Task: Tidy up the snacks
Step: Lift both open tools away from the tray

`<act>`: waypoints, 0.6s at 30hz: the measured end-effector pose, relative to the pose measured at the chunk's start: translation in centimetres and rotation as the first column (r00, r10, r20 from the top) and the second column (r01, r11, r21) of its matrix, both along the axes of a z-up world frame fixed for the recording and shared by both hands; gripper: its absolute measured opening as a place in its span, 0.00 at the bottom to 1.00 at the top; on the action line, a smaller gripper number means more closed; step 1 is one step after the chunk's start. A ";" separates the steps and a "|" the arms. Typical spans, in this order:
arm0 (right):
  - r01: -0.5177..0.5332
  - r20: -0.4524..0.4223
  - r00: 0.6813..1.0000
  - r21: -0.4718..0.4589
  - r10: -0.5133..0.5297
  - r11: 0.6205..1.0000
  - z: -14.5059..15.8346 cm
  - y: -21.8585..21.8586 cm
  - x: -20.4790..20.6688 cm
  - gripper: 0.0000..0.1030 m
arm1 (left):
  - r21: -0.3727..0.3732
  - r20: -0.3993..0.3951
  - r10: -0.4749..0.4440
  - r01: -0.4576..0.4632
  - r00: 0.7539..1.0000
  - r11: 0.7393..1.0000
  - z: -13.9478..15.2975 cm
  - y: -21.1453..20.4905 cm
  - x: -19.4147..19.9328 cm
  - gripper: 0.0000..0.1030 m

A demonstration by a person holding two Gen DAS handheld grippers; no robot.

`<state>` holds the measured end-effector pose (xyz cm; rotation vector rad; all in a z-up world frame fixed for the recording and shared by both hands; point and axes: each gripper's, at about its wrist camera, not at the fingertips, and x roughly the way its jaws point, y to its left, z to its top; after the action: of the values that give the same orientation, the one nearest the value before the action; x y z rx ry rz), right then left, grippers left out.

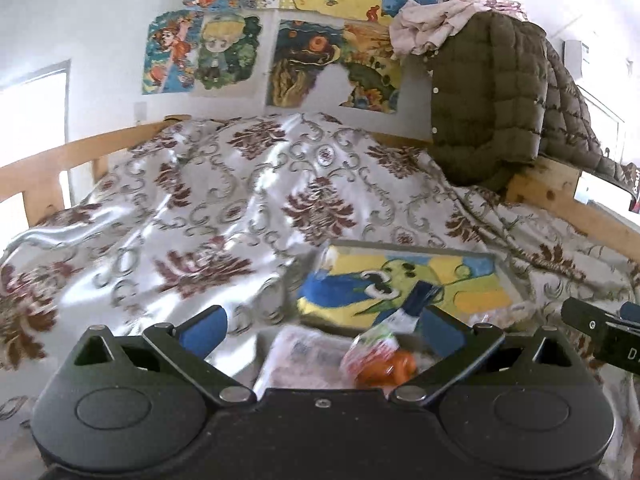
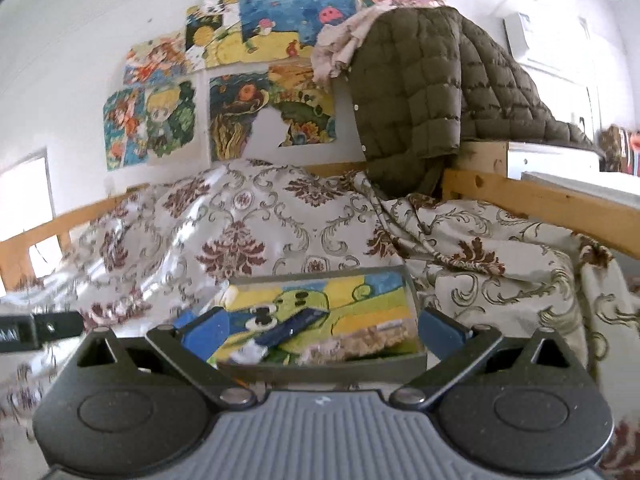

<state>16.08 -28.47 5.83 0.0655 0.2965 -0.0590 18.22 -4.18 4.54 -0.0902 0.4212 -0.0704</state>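
Note:
A shallow grey tray (image 1: 505, 265) with a painted yellow, blue and green bottom lies on the patterned bedspread; it also shows in the right wrist view (image 2: 320, 362). A dark blue packet (image 1: 418, 300) lies in it, also seen in the right wrist view (image 2: 296, 326). My left gripper (image 1: 322, 332) is open just before the tray's near left side, over a clear bag of orange snacks (image 1: 380, 360) and a pale wrapped pack (image 1: 304, 356). My right gripper (image 2: 320, 330) is open and empty, its fingers either side of the tray's near edge.
The bedspread (image 1: 224, 200) covers the bed inside a wooden frame (image 2: 540, 196). An olive quilted jacket (image 1: 484, 92) hangs over the frame's corner at the back right. Drawings (image 1: 224, 52) hang on the wall. Pale crumbly snacks (image 2: 376, 340) lie in the tray's near right.

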 end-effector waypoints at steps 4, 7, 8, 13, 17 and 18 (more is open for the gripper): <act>-0.003 -0.014 1.000 -0.039 0.002 0.999 -0.8 2.0 -2.3 1.00 | -0.003 0.000 0.019 -0.019 1.000 1.000 -1.3 1.8 -2.5 0.99; 0.005 -0.019 1.000 -0.074 -0.007 0.997 -1.4 3.5 -3.9 1.00 | 0.004 -0.017 0.031 -0.031 0.999 1.000 -2.3 2.6 -3.9 0.99; 0.006 -0.025 1.000 -0.081 -0.008 0.997 -1.6 3.9 -4.4 1.00 | 0.007 -0.025 0.033 -0.033 0.999 0.999 -2.7 2.9 -4.3 0.99; 0.012 -0.079 0.997 -0.086 -0.018 0.996 -3.2 5.3 -6.6 1.00 | 0.019 -0.056 0.052 -0.051 0.997 0.999 -5.1 4.4 -6.5 0.99; 0.035 -0.109 0.993 -0.064 -0.042 0.997 -4.2 6.0 -8.0 1.00 | 0.026 -0.088 0.054 -0.052 0.995 0.998 -6.6 5.7 -7.6 0.99; 0.039 -0.110 0.993 -0.057 -0.046 0.998 -4.4 6.2 -8.3 1.00 | 0.028 -0.110 0.049 -0.046 0.993 0.999 -7.0 6.0 -7.7 0.99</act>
<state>7.76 -22.31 1.39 0.0142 0.4047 -0.1133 10.50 1.83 -2.49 -0.0794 0.5300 -0.0128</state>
